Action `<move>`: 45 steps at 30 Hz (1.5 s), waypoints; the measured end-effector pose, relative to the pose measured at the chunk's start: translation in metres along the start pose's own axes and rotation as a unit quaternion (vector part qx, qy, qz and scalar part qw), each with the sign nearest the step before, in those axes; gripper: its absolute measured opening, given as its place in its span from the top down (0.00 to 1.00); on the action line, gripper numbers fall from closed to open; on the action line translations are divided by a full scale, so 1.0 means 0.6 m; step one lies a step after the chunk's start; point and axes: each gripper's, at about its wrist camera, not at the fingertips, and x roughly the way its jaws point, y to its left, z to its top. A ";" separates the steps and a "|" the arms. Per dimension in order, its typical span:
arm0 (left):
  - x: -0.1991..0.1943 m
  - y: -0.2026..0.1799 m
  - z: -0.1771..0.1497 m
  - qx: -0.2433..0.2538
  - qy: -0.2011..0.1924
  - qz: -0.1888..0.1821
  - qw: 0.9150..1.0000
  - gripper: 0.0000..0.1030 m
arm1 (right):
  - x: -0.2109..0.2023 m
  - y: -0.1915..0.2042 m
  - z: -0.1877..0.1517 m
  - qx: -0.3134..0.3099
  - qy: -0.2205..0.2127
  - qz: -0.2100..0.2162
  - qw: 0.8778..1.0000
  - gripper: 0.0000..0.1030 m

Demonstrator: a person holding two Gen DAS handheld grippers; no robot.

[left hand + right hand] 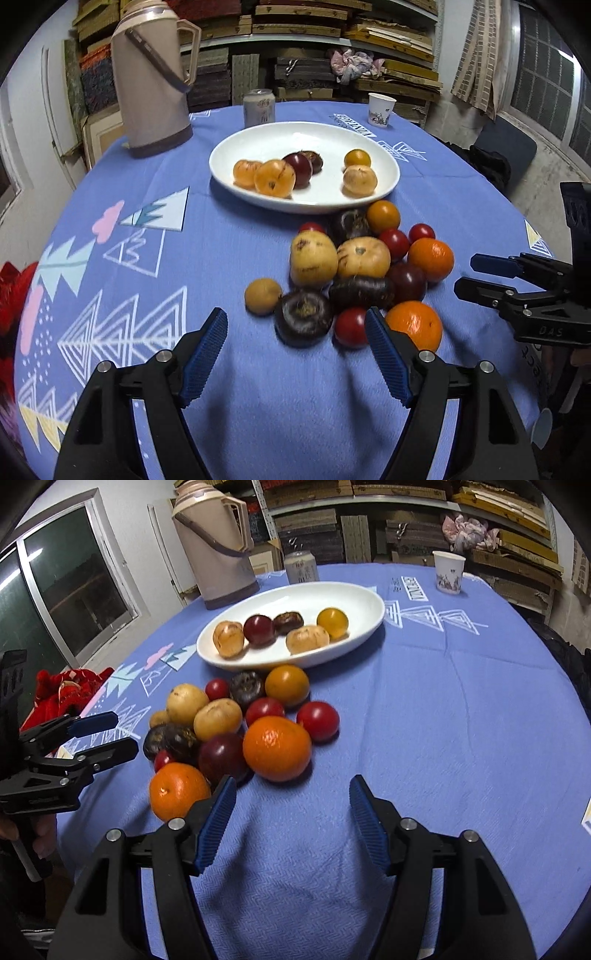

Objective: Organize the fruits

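Sorting fruit: plate partly filled, pile remaining

Hovering near the pile [354,273], both claws were spread and held nothing: the left claw [295,354] near a dark fruit [303,318], the right claw [291,819] just short of an orange [277,747]. About five or six fruits already lay on the white plate [258,138]. Over a dozen more sat heaped on the blue-clothed desk [461,720] just beside it, so most sorting seemingly remained.

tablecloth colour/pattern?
Blue tablecloth with white triangle line prints; best in the left wrist view.
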 end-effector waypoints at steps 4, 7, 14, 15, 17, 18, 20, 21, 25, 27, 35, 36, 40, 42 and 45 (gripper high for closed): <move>0.007 0.003 -0.020 -0.004 0.009 0.004 1.000 0.25 | 0.005 0.006 -0.002 -0.002 0.004 -0.002 1.000 0.39; 0.012 0.002 -0.033 0.003 0.015 0.011 1.000 0.25 | 0.011 0.008 0.003 0.001 0.008 -0.002 1.000 0.39; 0.012 0.007 -0.047 -0.007 0.023 -0.001 1.000 0.25 | 0.031 0.007 0.027 0.024 0.010 0.013 1.000 0.39; 0.012 0.006 -0.047 -0.007 0.023 -0.002 1.000 0.25 | 0.035 0.005 0.031 0.032 0.010 0.019 0.999 0.39; 0.010 0.002 -0.048 -0.007 0.024 -0.007 1.000 0.25 | 0.042 0.006 0.034 0.036 0.009 0.019 0.999 0.40; 0.007 -0.002 -0.048 -0.006 0.023 -0.011 1.000 0.25 | 0.044 0.008 0.036 0.033 0.007 0.018 0.999 0.41; 0.005 -0.012 -0.047 -0.002 0.023 -0.019 1.000 0.25 | 0.044 0.012 0.038 0.027 0.006 0.021 0.999 0.45; 0.003 -0.019 -0.047 0.002 0.023 -0.025 0.999 0.25 | 0.045 0.011 0.038 0.029 0.008 0.026 0.999 0.45; 0.004 -0.042 -0.046 0.007 0.028 -0.043 0.999 0.25 | 0.050 -0.004 0.036 0.057 0.014 0.055 0.997 0.45; 0.005 -0.051 -0.045 0.005 0.032 -0.049 0.998 0.25 | 0.055 -0.014 0.036 0.076 0.015 0.076 0.994 0.45; 0.021 -0.098 -0.035 0.016 0.047 -0.049 0.998 0.25 | 0.070 -0.040 0.042 0.125 0.023 0.114 0.985 0.56; 0.024 -0.101 -0.034 0.015 0.049 -0.051 0.997 0.25 | 0.068 -0.041 0.042 0.122 0.022 0.110 0.986 0.56; 0.037 -0.115 -0.026 0.004 0.054 -0.053 0.997 0.25 | 0.048 -0.055 0.031 0.126 0.009 0.112 0.986 0.56; 0.043 -0.117 -0.024 -0.001 0.060 -0.052 0.997 0.25 | 0.034 -0.062 0.024 0.121 -0.001 0.114 0.986 0.56; 0.050 -0.119 -0.022 0.003 0.066 -0.029 0.997 0.31 | 0.026 -0.070 0.011 0.119 -0.001 0.111 0.987 0.56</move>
